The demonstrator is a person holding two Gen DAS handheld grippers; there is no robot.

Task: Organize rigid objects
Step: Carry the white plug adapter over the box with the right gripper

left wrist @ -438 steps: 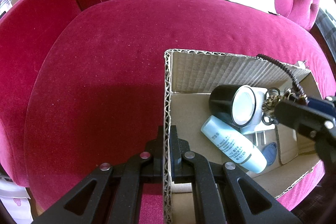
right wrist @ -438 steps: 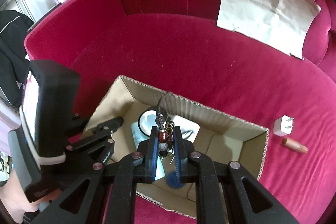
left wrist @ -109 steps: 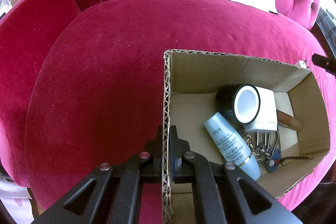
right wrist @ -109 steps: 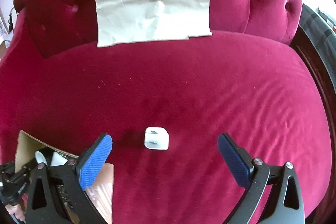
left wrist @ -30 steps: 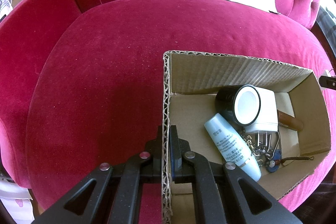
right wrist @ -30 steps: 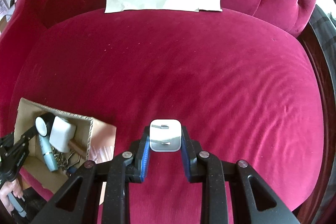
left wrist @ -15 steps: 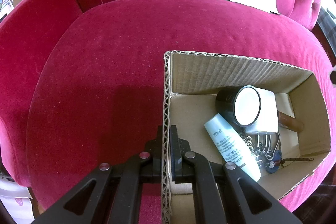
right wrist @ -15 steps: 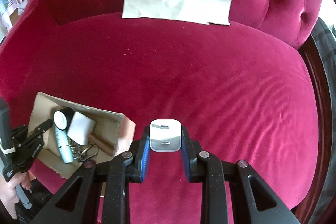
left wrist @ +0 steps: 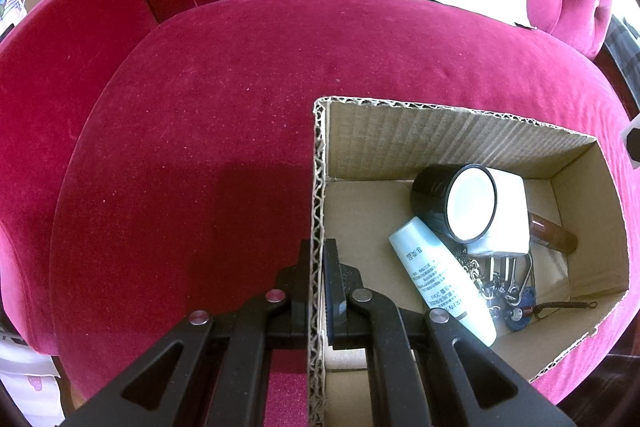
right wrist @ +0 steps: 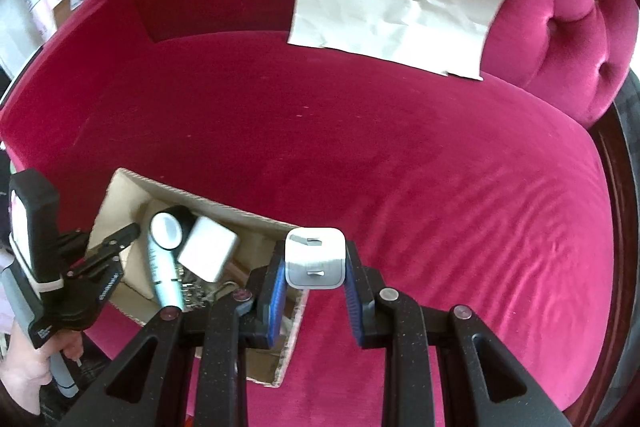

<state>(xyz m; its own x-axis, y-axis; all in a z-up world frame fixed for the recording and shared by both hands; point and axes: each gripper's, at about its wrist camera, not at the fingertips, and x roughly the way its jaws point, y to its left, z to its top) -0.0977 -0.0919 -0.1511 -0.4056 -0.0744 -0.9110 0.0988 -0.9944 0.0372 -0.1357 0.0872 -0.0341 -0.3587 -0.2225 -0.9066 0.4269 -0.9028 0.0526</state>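
The sofa (left wrist: 224, 131) is plush crimson velvet. The box (left wrist: 448, 135) is raw corrugated cardboard. The charger plug (right wrist: 315, 258) looks like smooth white plastic.

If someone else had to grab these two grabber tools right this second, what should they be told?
Left gripper: shut on the wall of the cardboard box, steadying it on the red sofa.
Right gripper: shut on the small white plug, held above the sofa beside the box.
Done: black jar, white charger, blue tube, keys and brown stick are in the box.
Left: drop the plug in.
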